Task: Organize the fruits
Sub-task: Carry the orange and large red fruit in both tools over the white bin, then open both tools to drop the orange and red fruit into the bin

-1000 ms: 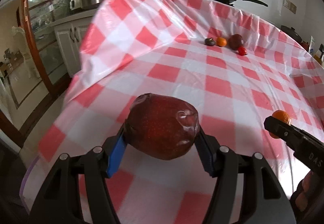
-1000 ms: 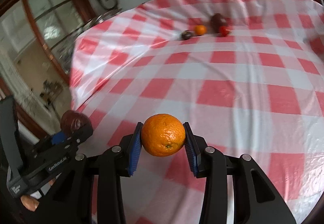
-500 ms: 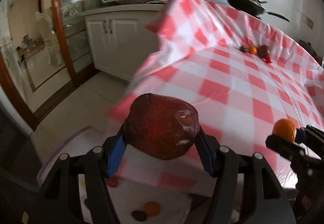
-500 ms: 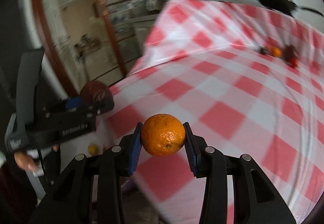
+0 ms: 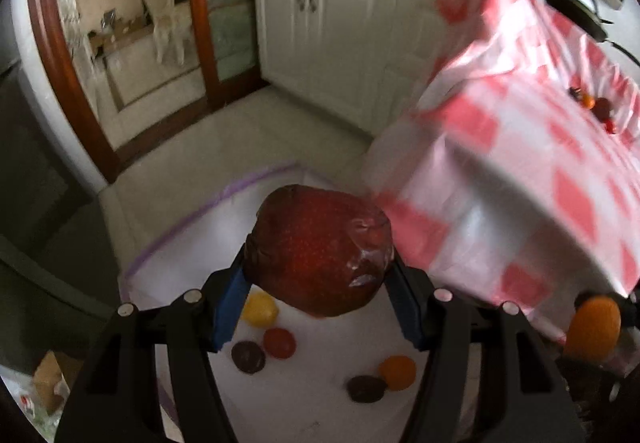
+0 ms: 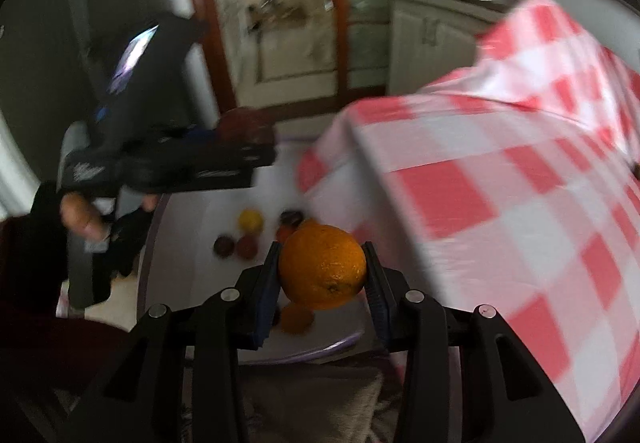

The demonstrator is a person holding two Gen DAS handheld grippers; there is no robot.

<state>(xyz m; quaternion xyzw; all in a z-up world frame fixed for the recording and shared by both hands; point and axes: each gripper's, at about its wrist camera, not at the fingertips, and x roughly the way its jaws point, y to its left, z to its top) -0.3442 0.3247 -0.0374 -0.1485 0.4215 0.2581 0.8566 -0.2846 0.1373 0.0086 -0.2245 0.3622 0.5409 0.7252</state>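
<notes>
Fruit fills both claws. The left gripper point(image 5: 318, 279) is clamped on a dark red apple point(image 5: 318, 251), its blue pads point(image 5: 230, 301) pressing the sides; the skin is speckled and glossy, wrinkled where a clear film puckers on the right side, and the broad, squat shape lies with its longer axis across the fingers. The right gripper point(image 6: 322, 269) is clamped on an orange point(image 6: 322, 267), round, pebbled and matte, its small navel turned down toward the camera. Both fruits hang above a white tray point(image 5: 280, 395) with a lilac rim, low beside the table's corner. On the tray lie a yellow fruit point(image 5: 260, 309), a red one point(image 5: 279, 343), two dark plums point(image 5: 248, 357) and a small orange fruit point(image 5: 397, 373). The red-and-white checked tablecloth point(image 5: 520, 179) is shiny plastic, draped in folds, motion-blurred.
</notes>
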